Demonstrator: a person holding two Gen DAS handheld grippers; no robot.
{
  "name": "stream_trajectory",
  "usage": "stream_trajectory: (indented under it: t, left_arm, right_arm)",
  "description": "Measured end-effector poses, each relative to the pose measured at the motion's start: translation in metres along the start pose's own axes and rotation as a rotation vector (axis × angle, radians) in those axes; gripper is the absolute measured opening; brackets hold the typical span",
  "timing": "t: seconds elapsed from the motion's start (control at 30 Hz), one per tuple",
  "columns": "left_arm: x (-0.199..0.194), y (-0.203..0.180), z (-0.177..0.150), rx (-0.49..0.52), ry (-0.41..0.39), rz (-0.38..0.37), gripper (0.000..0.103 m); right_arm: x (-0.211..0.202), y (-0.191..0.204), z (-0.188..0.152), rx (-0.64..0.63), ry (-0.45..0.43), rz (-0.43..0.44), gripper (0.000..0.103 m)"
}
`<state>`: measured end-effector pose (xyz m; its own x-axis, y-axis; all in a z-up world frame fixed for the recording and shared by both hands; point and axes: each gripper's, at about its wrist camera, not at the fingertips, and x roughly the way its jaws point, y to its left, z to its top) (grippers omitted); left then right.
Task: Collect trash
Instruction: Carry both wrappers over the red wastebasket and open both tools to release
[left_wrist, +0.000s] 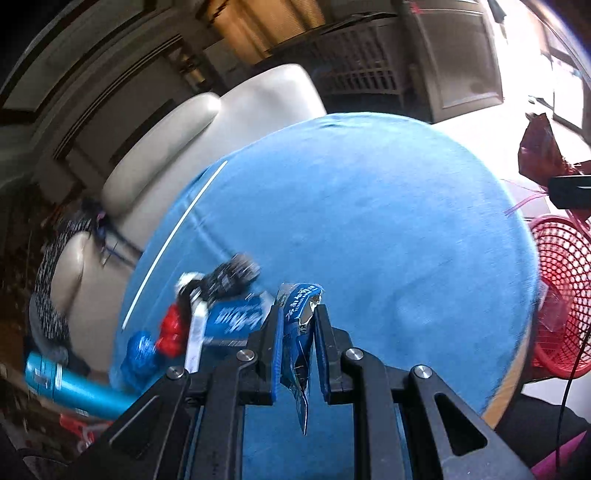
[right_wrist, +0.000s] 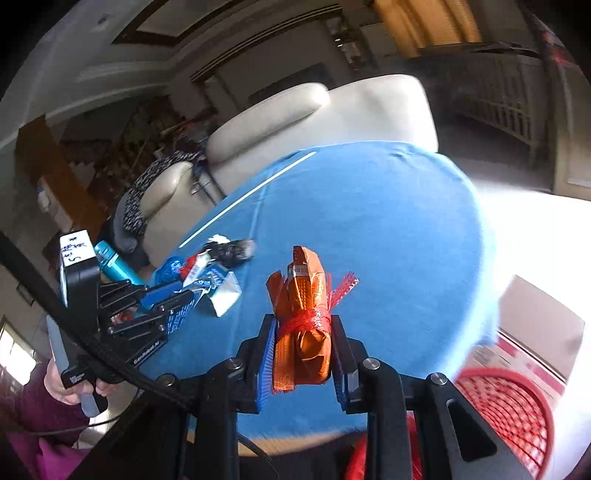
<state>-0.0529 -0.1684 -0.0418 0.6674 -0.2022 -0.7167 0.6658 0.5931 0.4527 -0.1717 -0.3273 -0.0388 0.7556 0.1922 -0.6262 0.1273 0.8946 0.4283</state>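
Blue-clothed round table (left_wrist: 369, 206); cream sofa (left_wrist: 229, 122) behind; red basket (left_wrist: 557, 291) beside.

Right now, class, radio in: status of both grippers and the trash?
Left gripper shut on blue wrapper. Right gripper shut on orange wrapper. More trash on the blue table. Red basket beside the table, path clear.

Right gripper (right_wrist: 303, 325) clamped on orange wrapper (right_wrist: 304, 314) tied with red mesh, held above blue table (right_wrist: 388, 229). Left gripper (right_wrist: 173, 306) seen at left with a blue wrapper (right_wrist: 181, 314). Red basket (right_wrist: 506, 410) at lower right, beside the table.
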Motion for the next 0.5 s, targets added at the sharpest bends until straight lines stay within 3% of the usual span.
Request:
stream_trajectory:
  t: [0.5]
  left_arm:
    - [-0.025,-0.107,0.047,0.202,-0.086,-0.139,0.017]
  right_arm:
    - [-0.092,-0.091,-0.064,0.151,-0.006,-0.166,0.029]
